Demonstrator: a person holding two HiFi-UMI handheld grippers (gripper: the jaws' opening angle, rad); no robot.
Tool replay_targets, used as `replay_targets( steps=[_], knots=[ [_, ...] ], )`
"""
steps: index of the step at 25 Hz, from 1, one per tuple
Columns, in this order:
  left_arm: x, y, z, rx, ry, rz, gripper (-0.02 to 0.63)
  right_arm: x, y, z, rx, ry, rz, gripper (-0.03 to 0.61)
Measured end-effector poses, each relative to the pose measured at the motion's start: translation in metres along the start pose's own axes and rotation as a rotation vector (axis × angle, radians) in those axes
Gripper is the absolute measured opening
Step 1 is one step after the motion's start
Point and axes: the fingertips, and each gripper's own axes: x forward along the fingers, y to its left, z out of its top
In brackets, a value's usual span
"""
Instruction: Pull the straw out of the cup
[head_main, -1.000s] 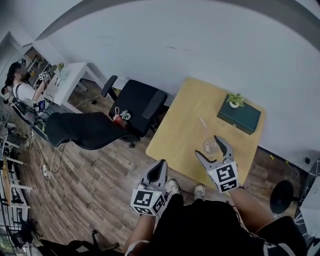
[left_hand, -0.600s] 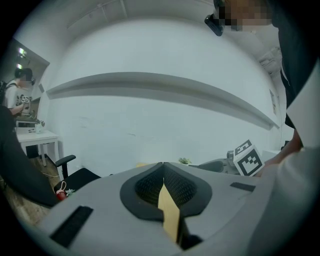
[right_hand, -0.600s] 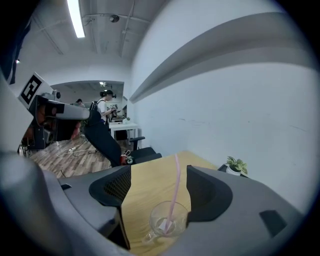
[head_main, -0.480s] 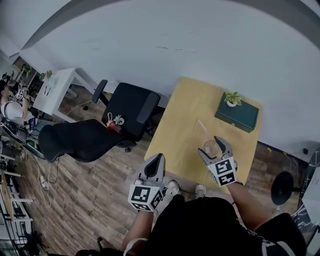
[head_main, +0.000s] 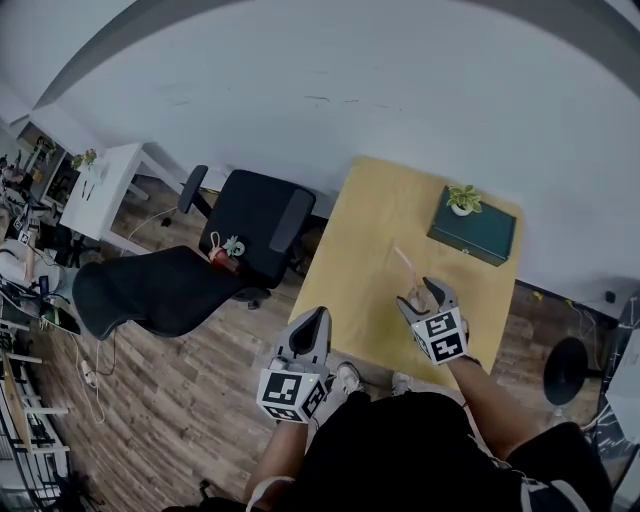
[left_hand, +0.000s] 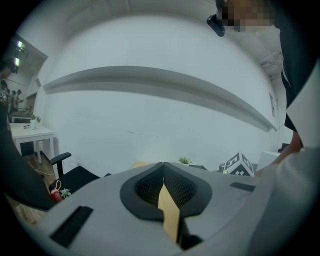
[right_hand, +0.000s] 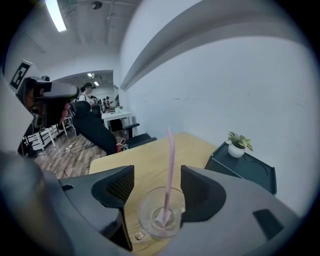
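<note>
Cup (right_hand: 160, 215) set on table (head_main: 370, 220), near edge closest to person. Straw (right_hand: 169, 165) stood in cup, top leaned toward 11 o'clock in head view. Right gripper (right_hand: 156, 186) placed astride cup: jaws apart, just been closing, cup between them, pads not seen pressing. Likely meant to steady cup while straw is drawn. Left gripper (left_hand: 163, 186) held off table at 8 o'clock of cup, jaws together, nothing between; probably kept free for straw. Box (head_main: 472, 232) at 1 o'clock, well apart.
</note>
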Motion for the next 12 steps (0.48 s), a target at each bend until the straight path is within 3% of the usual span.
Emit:
replay_targets(
  steps=[12],
  knots=[
    [0.006,0.009,-0.002,-0.014,0.001,0.006,0.018,0.015,-0.015,-0.003,0.018,0.038,-0.087,0.106]
  ],
)
